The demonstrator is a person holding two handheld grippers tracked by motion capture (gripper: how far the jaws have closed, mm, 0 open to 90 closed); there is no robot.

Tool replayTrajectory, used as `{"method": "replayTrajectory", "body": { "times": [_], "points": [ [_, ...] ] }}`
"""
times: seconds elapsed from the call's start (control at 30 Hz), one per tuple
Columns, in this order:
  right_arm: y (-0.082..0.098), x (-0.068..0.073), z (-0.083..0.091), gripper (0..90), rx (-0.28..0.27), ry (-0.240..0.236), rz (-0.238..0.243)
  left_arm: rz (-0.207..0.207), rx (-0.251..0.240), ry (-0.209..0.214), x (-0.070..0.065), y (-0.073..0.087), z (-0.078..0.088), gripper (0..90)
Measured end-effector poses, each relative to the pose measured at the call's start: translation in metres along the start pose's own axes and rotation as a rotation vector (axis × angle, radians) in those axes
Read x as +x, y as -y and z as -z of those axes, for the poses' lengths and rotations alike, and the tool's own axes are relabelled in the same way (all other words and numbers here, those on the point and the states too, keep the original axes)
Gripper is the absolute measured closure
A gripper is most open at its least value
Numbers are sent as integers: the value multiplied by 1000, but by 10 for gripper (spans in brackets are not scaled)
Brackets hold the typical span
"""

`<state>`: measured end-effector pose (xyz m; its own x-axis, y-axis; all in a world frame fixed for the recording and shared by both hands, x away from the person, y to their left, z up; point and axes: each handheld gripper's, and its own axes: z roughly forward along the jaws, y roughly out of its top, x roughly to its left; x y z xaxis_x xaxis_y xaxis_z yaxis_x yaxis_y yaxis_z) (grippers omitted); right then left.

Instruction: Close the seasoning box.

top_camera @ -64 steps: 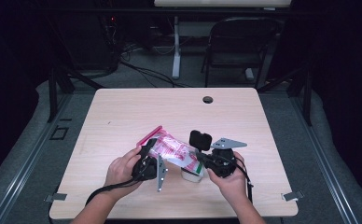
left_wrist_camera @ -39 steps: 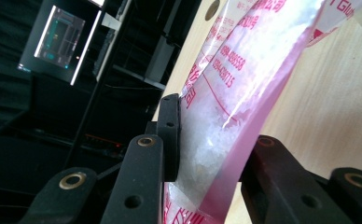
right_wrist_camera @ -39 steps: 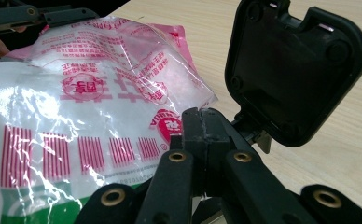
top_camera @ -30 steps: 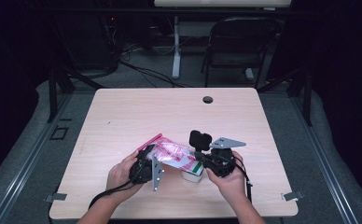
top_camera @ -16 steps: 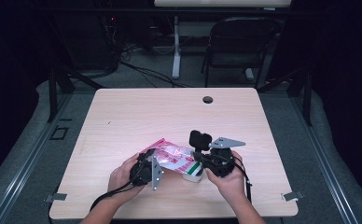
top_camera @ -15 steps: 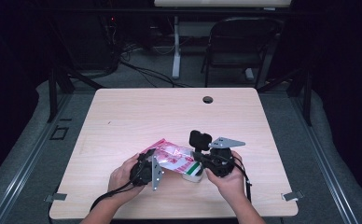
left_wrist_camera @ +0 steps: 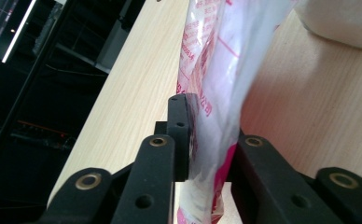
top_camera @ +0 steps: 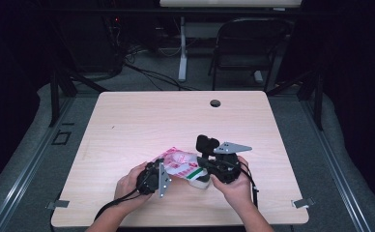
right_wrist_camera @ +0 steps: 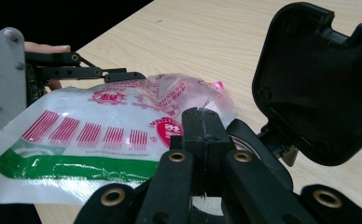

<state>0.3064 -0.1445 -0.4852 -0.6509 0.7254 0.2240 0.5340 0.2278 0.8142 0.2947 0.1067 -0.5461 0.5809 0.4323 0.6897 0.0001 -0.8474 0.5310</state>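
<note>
both forearms enter from the near edge of the surface. the left hand wraps its tool from behind, and the right hand cups its tool from below and behind. the left tool points across toward the right; its jaws have just been closing and now press on the edge of a pink-and-white printed plastic bag, the film pinched upright between the two black pads. the right tool has its jaws together, clamped on the opposite edge of the same bag, whose green stripe and red bar pattern spread out to the left in the right gripper view. the bag hangs stretched between the two tools, just above the near middle of the surface. a white object sits under the bag's right end, just beside the right tool; what it is cannot be told. a black hinged lid stands open beside the right tool. farther off, a round cable hole lies near the far edge. beyond the surface stand a folding chair and floor cables.
</note>
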Motion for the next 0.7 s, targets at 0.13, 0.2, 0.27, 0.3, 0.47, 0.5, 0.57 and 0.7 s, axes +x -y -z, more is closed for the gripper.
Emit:
{"method": "replayTrajectory", "body": {
  "times": [0.13,0.2,0.27,0.3,0.47,0.5,0.57,0.7],
  "points": [
    [0,1,0,900,-2,4,0,23,5,24,0,1,-2,849],
    [0,1,0,900,-2,0,-1,30,3,28,1,1,-2,855],
    [0,1,0,900,-7,-3,-7,45,2,44,2,2,-3,857],
    [0,1,0,900,-4,-4,-4,51,6,53,3,3,-3,858],
    [0,0,-1,900,5,-22,-16,100,2,90,5,6,-5,861],
    [0,0,-1,900,-1,-25,-21,105,-1,96,5,6,-5,862],
    [0,0,0,832,-16,-24,-33,120,-1,107,6,8,-6,862],
    [-1,-2,2,821,-28,-33,-37,134,-3,117,8,9,-6,863]
  ]
}}
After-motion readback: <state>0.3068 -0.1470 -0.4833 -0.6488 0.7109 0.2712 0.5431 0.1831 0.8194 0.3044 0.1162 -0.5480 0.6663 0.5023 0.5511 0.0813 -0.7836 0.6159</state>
